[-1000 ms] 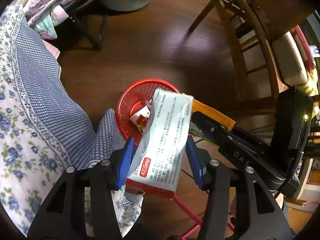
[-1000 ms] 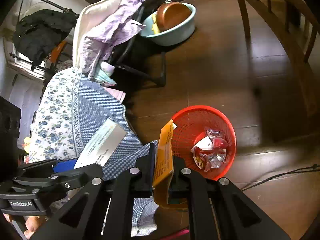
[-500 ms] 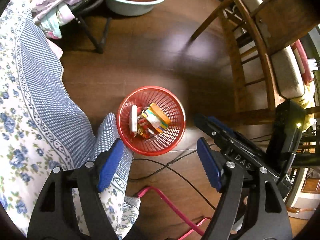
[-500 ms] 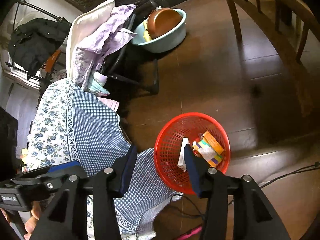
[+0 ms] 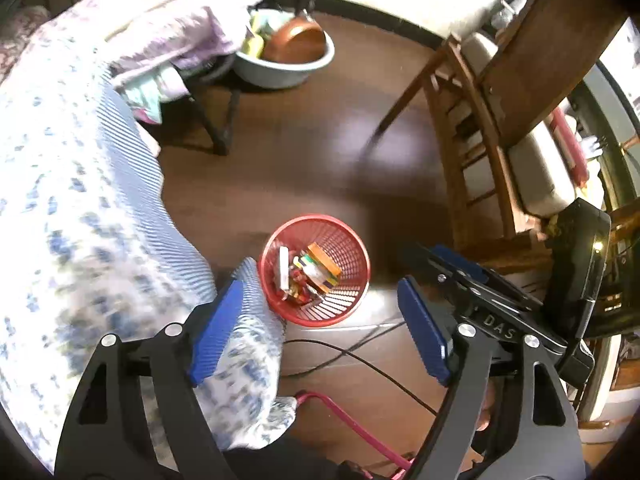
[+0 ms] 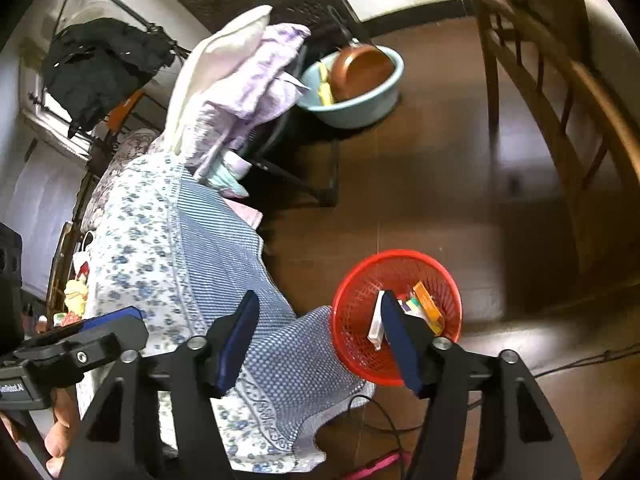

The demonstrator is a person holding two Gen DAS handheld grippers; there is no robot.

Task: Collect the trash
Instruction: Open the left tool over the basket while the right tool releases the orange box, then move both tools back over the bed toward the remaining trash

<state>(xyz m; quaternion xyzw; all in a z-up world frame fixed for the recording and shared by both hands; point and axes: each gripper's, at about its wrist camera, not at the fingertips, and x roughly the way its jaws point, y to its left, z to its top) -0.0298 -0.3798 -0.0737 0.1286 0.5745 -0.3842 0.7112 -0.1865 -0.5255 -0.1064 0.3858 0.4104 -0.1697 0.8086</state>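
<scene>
**Both boxes now in the red basket, grippers empty**

Seen from the left wrist, the left gripper (image 5: 320,328) hangs above the floor with its blue pads wide apart and nothing between them; its jaws have just been opening. A second ago it clamped a white medicine box (image 5: 284,267), which now stands on edge inside the red basket (image 5: 352,248), beside the orange box (image 5: 326,261) and some crumpled wrappers. The basket looks smaller and farther below than before. A blue floral bedspread (image 5: 80,220) drapes just beside the basket's rim.

Seen from the right wrist, the right gripper (image 6: 320,336) also stands parted and empty, its jaws having just been opening. The orange box (image 6: 426,300) it pinched a second ago lies in the basket (image 6: 400,264), next to the white box (image 6: 376,320). The left gripper's frame (image 6: 72,344) shows at the lower left.
</scene>
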